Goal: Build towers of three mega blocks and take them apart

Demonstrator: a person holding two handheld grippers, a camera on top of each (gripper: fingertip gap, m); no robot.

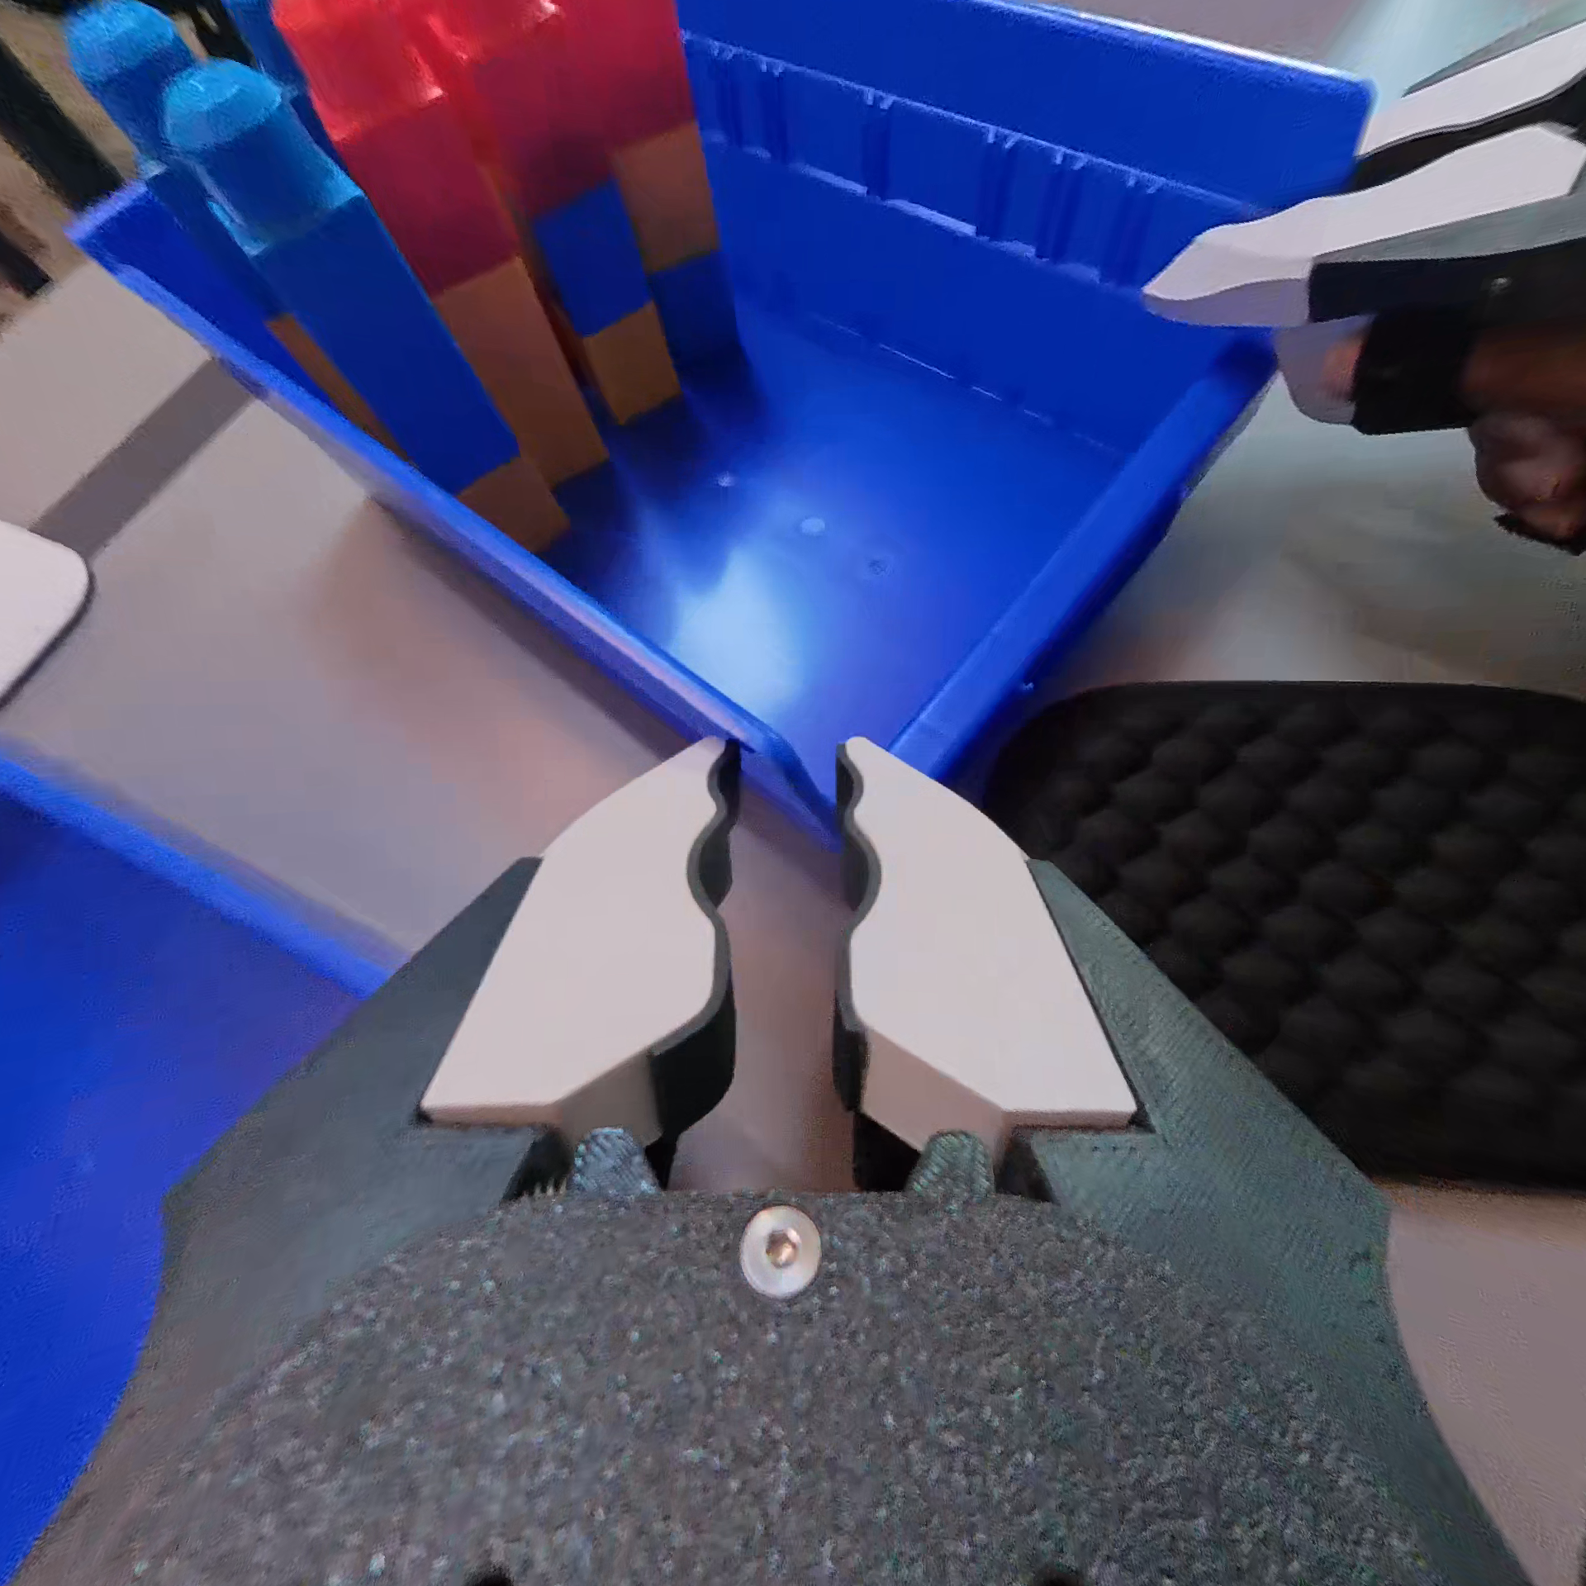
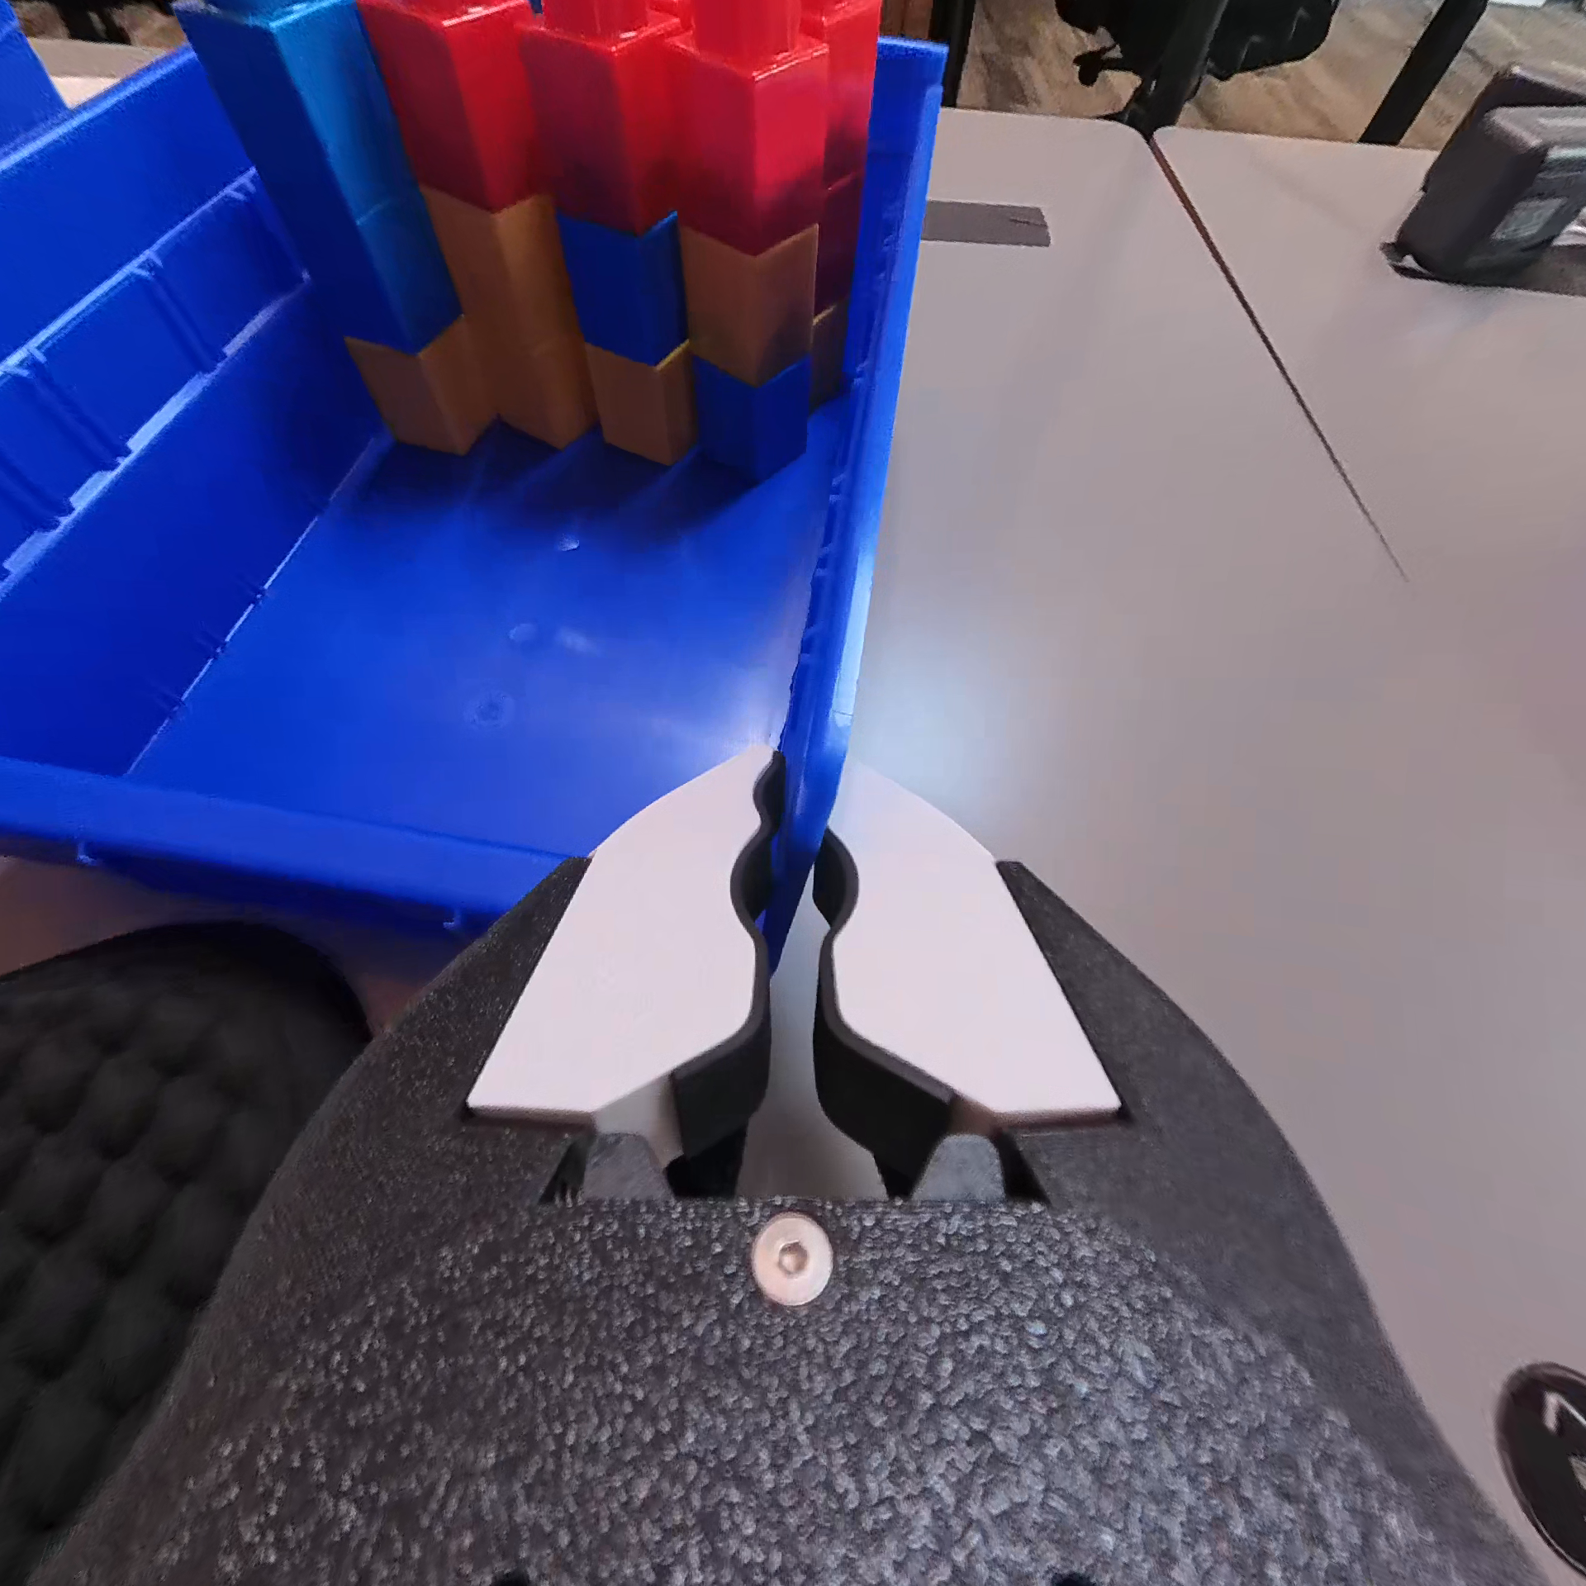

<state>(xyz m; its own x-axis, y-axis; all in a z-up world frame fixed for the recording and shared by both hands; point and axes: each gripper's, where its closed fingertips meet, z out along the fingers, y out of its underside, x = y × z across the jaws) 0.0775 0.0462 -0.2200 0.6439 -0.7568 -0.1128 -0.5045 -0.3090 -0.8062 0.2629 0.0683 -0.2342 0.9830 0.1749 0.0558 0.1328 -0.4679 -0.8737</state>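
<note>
Over on your left there's a second blue bin (image 1: 129, 987), blurry, just its corner showing. Your left gripper (image 1: 785, 764) is hanging at the near corner of the main blue bin (image 1: 1073, 601), jaws a little apart with nothing between them, only the grey counter (image 1: 300, 669) showing through the gap. The block towers (image 1: 515, 300) are all standing upright, bunched in the far corner of that bin: red, orange and blue pieces stacked up, plus a couple of towers with blue tops on the left end of the bunch. The rest of the bin floor is bare. A black dimpled mat (image 1: 1330, 901) sits on the counter just beside the bin's near side. Your right gripper (image 2: 802, 764) is pinching the bin's side wall (image 2: 884, 343) near its front end, one finger inside and one outside. Further right there's a dark boxy device (image 2: 1502, 197) at the far counter edge.
</note>
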